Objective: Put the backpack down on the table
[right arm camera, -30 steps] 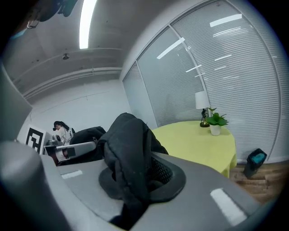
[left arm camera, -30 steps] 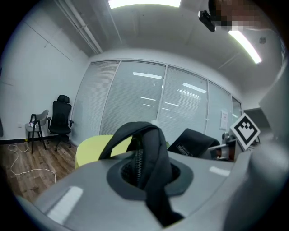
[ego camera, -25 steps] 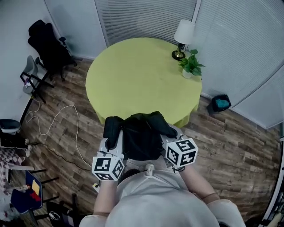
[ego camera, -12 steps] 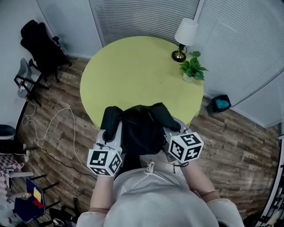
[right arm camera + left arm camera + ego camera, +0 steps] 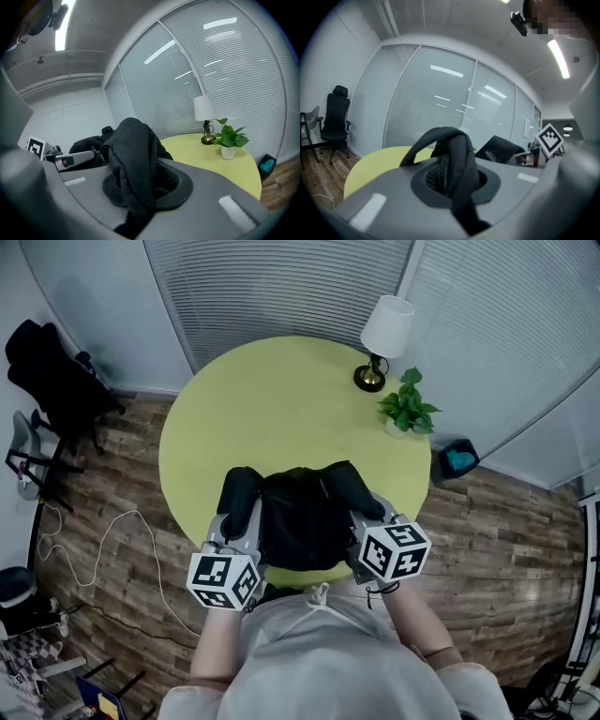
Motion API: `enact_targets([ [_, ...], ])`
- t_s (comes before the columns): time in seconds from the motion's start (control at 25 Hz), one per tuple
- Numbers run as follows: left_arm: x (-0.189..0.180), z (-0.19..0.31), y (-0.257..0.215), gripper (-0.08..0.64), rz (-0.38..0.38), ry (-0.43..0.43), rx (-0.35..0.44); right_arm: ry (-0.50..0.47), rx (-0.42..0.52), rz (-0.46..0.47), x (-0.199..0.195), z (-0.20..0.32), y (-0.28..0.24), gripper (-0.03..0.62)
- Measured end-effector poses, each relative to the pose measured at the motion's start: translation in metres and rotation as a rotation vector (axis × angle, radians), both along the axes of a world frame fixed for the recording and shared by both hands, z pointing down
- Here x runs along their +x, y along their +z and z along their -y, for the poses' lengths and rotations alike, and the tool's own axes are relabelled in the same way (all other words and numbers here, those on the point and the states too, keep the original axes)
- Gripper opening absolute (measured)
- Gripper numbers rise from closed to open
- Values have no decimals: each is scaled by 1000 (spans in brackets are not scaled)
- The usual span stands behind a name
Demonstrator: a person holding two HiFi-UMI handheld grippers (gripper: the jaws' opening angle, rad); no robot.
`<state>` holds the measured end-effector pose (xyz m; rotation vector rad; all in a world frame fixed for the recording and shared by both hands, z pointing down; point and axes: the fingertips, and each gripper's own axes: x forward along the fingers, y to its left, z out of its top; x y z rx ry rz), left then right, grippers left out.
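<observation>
A black backpack (image 5: 302,517) hangs between my two grippers over the near edge of the round yellow-green table (image 5: 281,413). My left gripper (image 5: 236,532) is shut on the backpack's left shoulder strap (image 5: 457,161), which loops up out of its jaws. My right gripper (image 5: 367,521) is shut on the right shoulder strap (image 5: 133,159), bunched between its jaws. The pack's body (image 5: 86,145) shows past the right strap, and in the left gripper view a corner of it (image 5: 499,149) shows beside the strap. The fingertips themselves are hidden under the fabric.
A table lamp (image 5: 382,329) and a small potted plant (image 5: 405,409) stand at the table's far right. A black office chair (image 5: 52,385) is at the left by the wall, a white cable (image 5: 103,540) lies on the wood floor, and a teal bin (image 5: 457,460) sits right of the table.
Both grippers have carried the backpack forward, from in front of the table to over its near edge. Both grips are unchanged.
</observation>
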<state>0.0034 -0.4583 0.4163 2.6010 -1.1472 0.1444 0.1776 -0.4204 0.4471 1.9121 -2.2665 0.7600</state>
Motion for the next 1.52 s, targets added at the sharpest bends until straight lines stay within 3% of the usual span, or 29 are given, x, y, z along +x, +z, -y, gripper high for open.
enact_targets([
  [0.4,-1,144,20,34,14,95,-32,124,-39,-18,6,125,19,32],
  [0.68,7,218,50,34,38,126,-54,191,-59,-39,26,192,44,32],
  [0.92,14,251,75,35,92,151,-77,216,-83,-71,37,225,62,32],
  [1.24,24,266,83,35,79,179,-74,213,-90,-109,52,237,75,37],
  [1.52,18,277,114,38,84,153,-183,163,-110,-135,49,240,91,52],
])
